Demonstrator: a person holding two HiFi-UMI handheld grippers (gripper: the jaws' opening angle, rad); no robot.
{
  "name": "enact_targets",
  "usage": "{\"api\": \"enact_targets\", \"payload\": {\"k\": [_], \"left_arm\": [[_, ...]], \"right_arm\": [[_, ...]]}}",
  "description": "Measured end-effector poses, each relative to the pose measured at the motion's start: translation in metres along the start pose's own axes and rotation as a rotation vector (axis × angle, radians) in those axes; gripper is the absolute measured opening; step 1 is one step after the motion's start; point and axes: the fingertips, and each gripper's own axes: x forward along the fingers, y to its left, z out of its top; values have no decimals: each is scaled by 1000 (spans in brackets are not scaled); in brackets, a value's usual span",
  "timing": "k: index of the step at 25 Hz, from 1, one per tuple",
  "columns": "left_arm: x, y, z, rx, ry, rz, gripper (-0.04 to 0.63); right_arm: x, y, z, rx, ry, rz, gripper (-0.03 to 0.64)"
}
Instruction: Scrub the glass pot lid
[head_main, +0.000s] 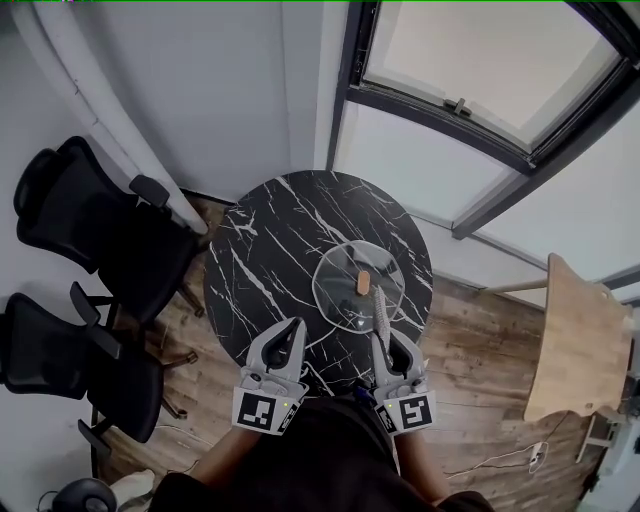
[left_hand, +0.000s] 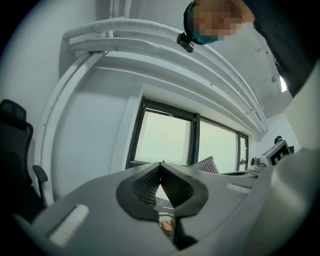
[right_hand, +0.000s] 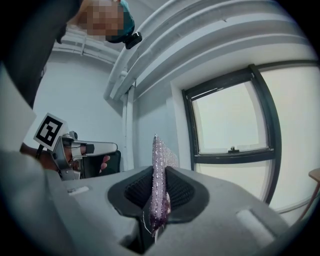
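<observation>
- Currently I find the glass pot lid (head_main: 345, 285) lying flat on the round black marble table (head_main: 260, 260), on the half nearer the window (head_main: 480, 55). Its brown knob (head_main: 363, 282) points up from the middle.
- I read the right gripper (head_main: 392, 342) as clamped: in the right gripper view (right_hand: 157, 172) both jaws press against a thin, sparkly purple scrub pad (right_hand: 158, 175), which stands on edge and rises past the jaw tips.
- From the head view, the scrub pad (head_main: 380, 312) reaches over the near side of the lid, just beside the knob. I cannot tell whether it touches the glass.
- I read the left gripper (head_main: 286, 330) as closed and empty: in the left gripper view (left_hand: 160, 167) the jaw tips meet and nothing sits between them.
- The left gripper is over the near edge of the table, just beside the lid's rim and clear of it.
- Both grippers sit side by side close to my body, each with its marker cube facing up.
- Two black office chairs (head_main: 90, 290) stand on the plank floor (head_main: 480, 350) to the left of the table.
- A light wooden panel (head_main: 580, 340) stands at the right, well apart from the table.
</observation>
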Motion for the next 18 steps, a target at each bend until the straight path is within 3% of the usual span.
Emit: {"api": "enact_targets", "payload": {"k": [18], "left_arm": [[1, 1, -6, -13, 20, -12, 3]], "right_arm": [[11, 3, -8, -11, 29, 28, 64]]}}
